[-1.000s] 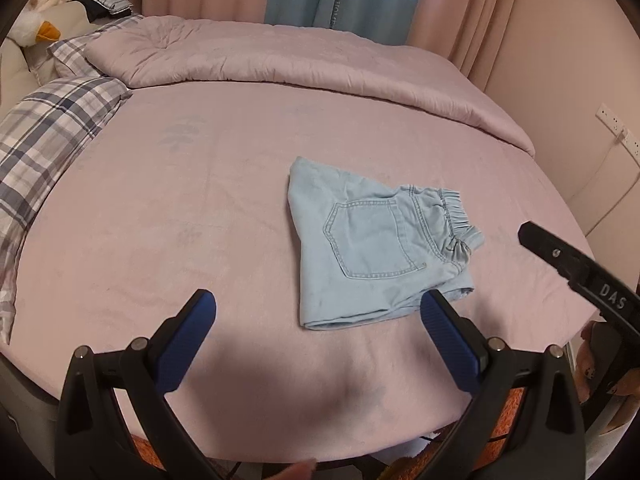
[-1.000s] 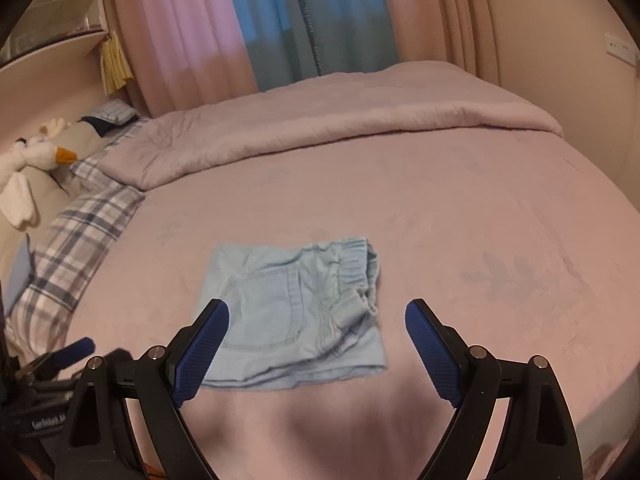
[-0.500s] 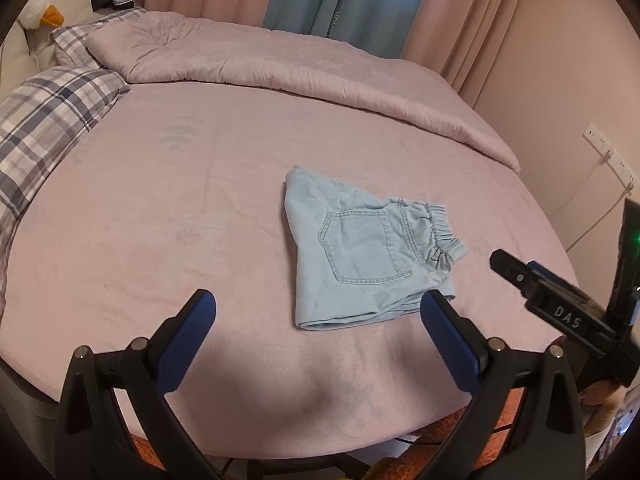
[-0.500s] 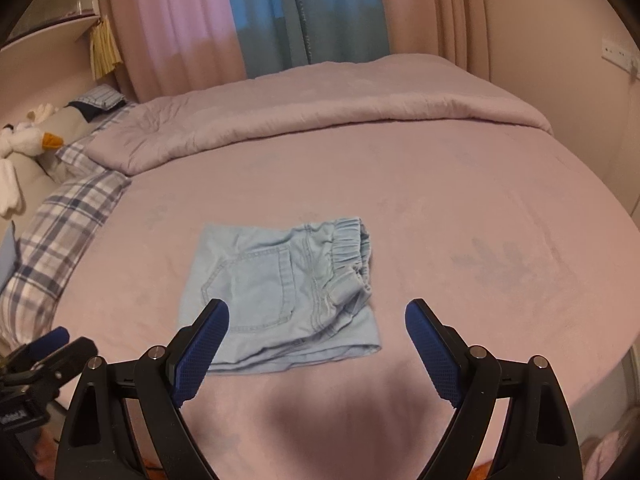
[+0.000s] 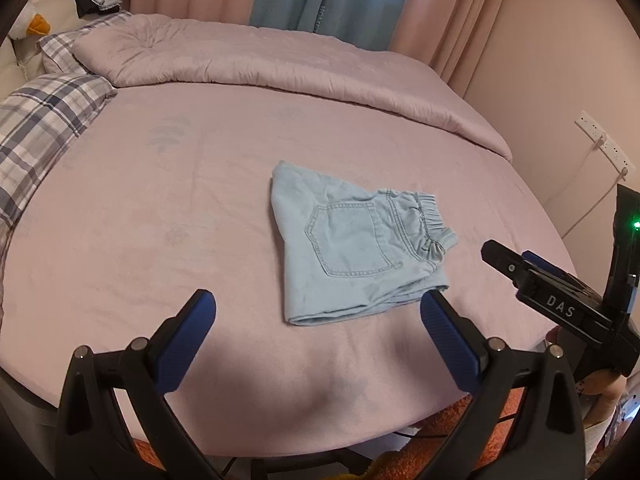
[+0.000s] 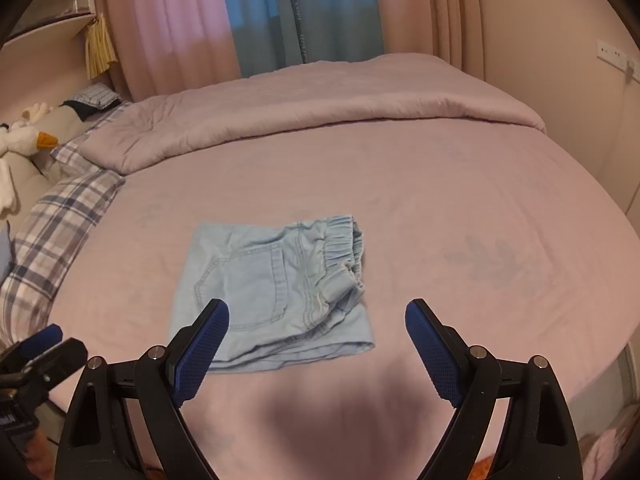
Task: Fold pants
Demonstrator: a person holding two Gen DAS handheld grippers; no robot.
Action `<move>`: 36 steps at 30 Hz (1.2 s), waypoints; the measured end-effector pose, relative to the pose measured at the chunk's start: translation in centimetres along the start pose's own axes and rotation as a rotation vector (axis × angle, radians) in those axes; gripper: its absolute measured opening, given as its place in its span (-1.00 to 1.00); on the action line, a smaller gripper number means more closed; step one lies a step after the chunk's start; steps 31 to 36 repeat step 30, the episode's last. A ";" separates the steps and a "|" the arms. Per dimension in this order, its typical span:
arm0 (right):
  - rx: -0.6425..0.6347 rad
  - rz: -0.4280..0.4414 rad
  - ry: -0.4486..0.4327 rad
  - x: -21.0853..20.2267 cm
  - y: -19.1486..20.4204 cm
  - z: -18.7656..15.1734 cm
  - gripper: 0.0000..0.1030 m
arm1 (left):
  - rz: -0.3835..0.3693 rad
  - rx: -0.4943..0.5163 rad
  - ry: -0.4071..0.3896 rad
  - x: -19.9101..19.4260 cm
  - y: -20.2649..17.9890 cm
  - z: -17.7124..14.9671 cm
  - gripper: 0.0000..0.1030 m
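Light blue denim shorts (image 5: 356, 248) lie folded in a compact square on the pink bed sheet (image 5: 160, 240), back pocket up, elastic waistband to the right. They also show in the right wrist view (image 6: 276, 288). My left gripper (image 5: 316, 312) is open and empty, held above the bed's front edge, just short of the shorts. My right gripper (image 6: 316, 320) is open and empty, also near the front edge, its left finger over the shorts' near corner. The right gripper also shows in the left wrist view (image 5: 528, 272) at the right.
A folded pink duvet (image 5: 280, 64) lies across the far side of the bed. Plaid pillows (image 5: 36, 128) and a stuffed goose (image 5: 36, 20) are at the left. Curtains (image 6: 280, 12) hang behind. A wall with a power strip (image 5: 600, 140) stands at the right.
Both grippers have drawn back a little from the shorts and stayed open. The shorts have not moved.
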State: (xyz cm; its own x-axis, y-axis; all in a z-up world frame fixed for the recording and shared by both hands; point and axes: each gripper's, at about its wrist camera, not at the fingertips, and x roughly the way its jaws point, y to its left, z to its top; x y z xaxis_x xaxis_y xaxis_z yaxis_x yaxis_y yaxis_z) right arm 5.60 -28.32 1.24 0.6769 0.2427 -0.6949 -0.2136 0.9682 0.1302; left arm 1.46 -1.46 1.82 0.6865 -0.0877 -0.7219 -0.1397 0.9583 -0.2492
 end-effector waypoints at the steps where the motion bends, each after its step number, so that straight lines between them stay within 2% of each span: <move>1: 0.000 -0.003 0.002 0.0 0.0 0.0 0.74 | 0.000 0.001 0.000 0.0 0.0 0.0 0.99; 12: 0.000 -0.011 0.012 0.2 0.0 -0.2 0.74 | 0.015 0.004 -0.007 -0.2 -0.1 -0.1 0.99; 18: -0.012 -0.029 0.008 0.0 0.3 -0.3 0.74 | 0.048 0.020 -0.002 -0.1 -0.5 -0.3 0.99; 36: -0.017 -0.040 0.010 0.1 0.2 -0.4 0.74 | 0.036 0.014 -0.002 -0.2 -0.7 -0.4 0.99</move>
